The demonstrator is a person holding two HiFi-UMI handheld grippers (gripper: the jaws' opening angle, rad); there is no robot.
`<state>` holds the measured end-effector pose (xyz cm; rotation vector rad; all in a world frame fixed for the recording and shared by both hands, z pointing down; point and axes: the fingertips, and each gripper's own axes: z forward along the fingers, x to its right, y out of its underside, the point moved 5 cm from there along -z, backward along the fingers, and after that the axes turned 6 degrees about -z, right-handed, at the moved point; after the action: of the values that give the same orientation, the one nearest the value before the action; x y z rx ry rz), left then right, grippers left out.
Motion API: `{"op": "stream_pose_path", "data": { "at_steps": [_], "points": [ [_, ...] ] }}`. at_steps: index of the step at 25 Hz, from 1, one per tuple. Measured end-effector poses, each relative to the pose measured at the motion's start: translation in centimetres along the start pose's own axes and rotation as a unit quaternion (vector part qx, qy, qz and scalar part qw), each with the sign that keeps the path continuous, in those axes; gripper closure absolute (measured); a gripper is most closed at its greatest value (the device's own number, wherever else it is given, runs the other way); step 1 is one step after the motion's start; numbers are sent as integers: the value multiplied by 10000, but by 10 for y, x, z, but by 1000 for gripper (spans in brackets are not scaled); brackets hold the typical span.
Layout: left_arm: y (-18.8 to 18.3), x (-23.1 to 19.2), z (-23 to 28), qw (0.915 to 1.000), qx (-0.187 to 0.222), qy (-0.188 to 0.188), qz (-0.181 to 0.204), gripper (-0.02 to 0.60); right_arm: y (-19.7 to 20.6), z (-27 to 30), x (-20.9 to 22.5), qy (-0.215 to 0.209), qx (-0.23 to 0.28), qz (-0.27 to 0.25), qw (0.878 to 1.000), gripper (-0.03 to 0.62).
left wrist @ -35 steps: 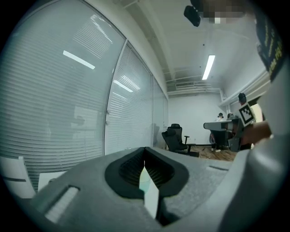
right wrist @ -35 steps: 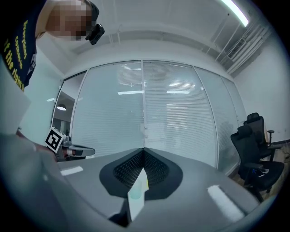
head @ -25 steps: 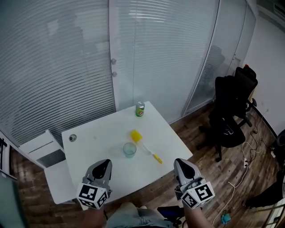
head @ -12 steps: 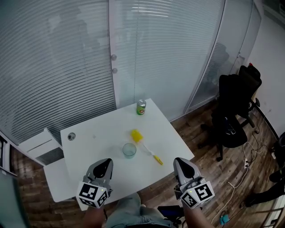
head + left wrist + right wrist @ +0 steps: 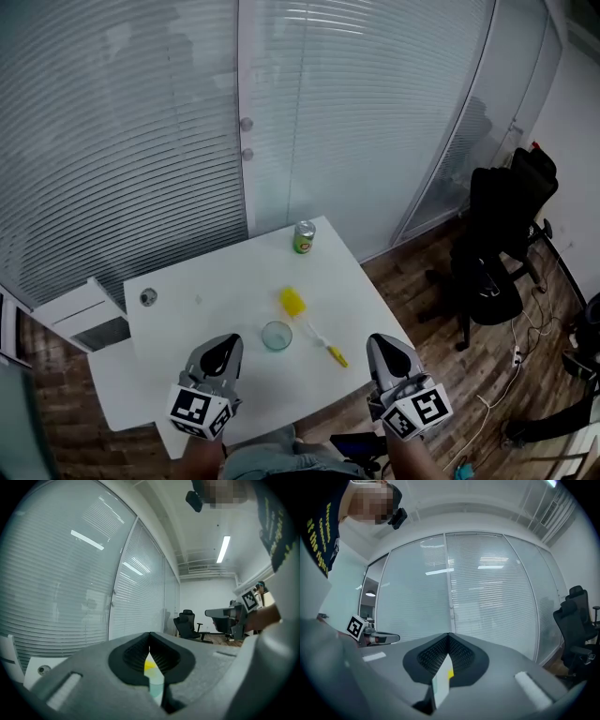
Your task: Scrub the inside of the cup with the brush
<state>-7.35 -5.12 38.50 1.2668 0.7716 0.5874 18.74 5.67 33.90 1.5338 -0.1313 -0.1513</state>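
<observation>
Since the earlier frame the white square table [image 5: 202, 300] and its load lie nearer both grippers. The left gripper [image 5: 221, 345] and right gripper [image 5: 382, 347] hover by the near edge, each with jaws pressed together on nothing. The clear round cup [image 5: 277, 335] stands upright near that edge. The yellow-headed brush [image 5: 314, 330] lies just beside it, handle toward the near right corner. The cup is probably light, smooth and easily tipped: pinch its wall. The brush is best taken by its slim, stiff handle.
</observation>
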Motion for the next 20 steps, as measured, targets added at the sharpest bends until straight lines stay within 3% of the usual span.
{"op": "stream_pose_path", "data": {
  "at_steps": [13,20],
  "points": [
    [4,-36,34,9987,91,379,-338,580,13,77,4,-213,-169,-78,9996,588],
    [4,-45,38,9984,192,370,-394,567,22,98,9,-411,-249,-62,9988,588]
  ]
}}
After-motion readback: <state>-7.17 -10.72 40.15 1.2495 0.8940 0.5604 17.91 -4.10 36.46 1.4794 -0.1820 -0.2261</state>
